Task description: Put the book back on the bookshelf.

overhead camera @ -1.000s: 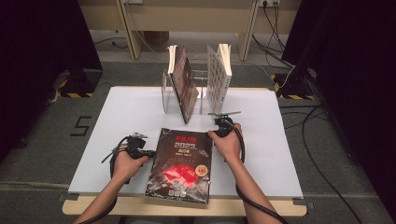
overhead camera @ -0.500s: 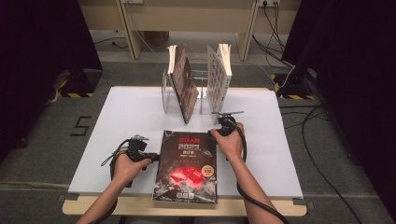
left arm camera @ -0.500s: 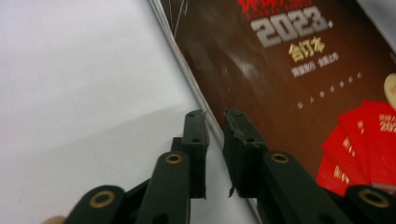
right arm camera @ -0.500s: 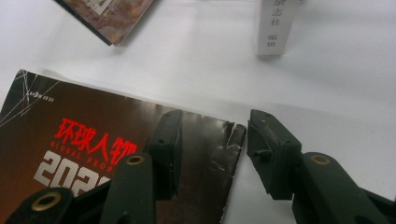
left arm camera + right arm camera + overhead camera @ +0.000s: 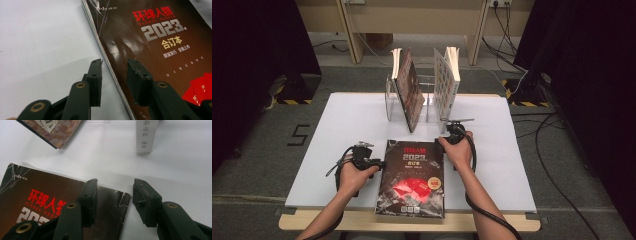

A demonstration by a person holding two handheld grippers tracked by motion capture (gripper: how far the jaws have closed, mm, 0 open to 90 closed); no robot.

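Observation:
A thick magazine (image 5: 412, 180) with a dark cover, red title and "2023" lies flat near the table's front edge. My left gripper (image 5: 380, 162) sits at its left edge. In the left gripper view its jaws (image 5: 113, 66) straddle that edge, one pad (image 5: 96, 75) over the white table and the other over the cover (image 5: 155, 50). They have just been opening and no pad presses on the magazine. My right gripper (image 5: 446, 140) stands open at the far right corner (image 5: 125, 197), which lies between its jaws (image 5: 113, 187).
A clear rack (image 5: 394, 107) stands at the back of the white table (image 5: 337, 130). In it a dark book (image 5: 409, 95) leans and a white book (image 5: 446, 80) stands upright; both show ahead of my right gripper (image 5: 52, 131) (image 5: 146, 135). Cables lie on the floor at the right.
The magazine has slid a little to the right on the table. Both hands have stayed roughly where they were.

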